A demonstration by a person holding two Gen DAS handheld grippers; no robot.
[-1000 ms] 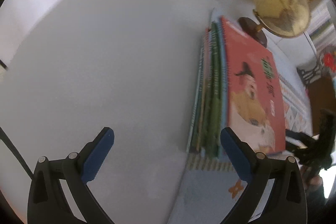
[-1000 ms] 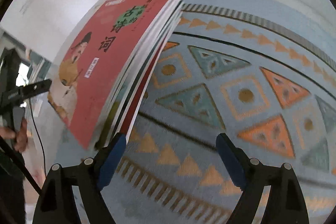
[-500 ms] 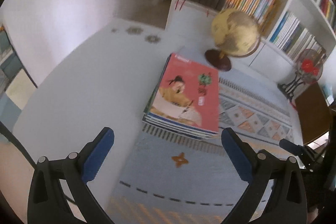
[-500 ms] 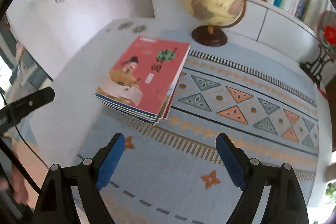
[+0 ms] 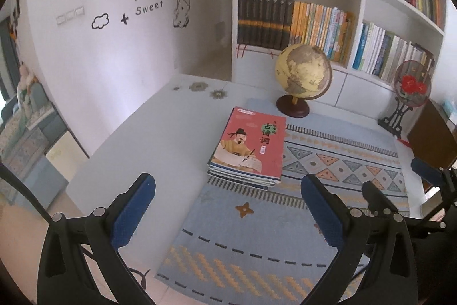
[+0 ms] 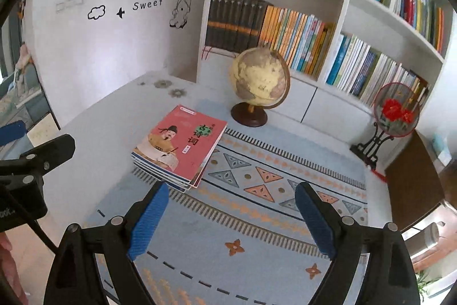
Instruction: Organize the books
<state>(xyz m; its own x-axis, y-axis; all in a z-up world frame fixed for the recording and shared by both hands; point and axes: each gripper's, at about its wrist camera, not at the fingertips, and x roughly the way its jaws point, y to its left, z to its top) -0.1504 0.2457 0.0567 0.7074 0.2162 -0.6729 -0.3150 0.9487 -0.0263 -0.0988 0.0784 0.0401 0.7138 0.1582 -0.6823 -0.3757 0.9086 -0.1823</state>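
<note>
My grippers pulled back from the book stack.
The stack [image 5: 248, 150] now lies well ahead; my left gripper [image 5: 228, 207] and right gripper [image 6: 231, 216] gape wide, empty.

A yellowed globe [image 5: 303, 72] on a dark wooden base stands at the patterned rug's [image 5: 328, 165] far edge; a red-flowered round fan [image 6: 396, 110] on a black stand occupies the rug's right corner

You see a red cover on the top book [image 5: 251, 146], with a figure in yellow robes and green lettering. The rug [image 5: 257, 242] is pale blue with orange and grey triangles and dashed dark lines. The globe [image 5: 302, 72] is yellow and brown. Both grippers carry blue pads [image 6: 148, 219] on black frames.
</note>
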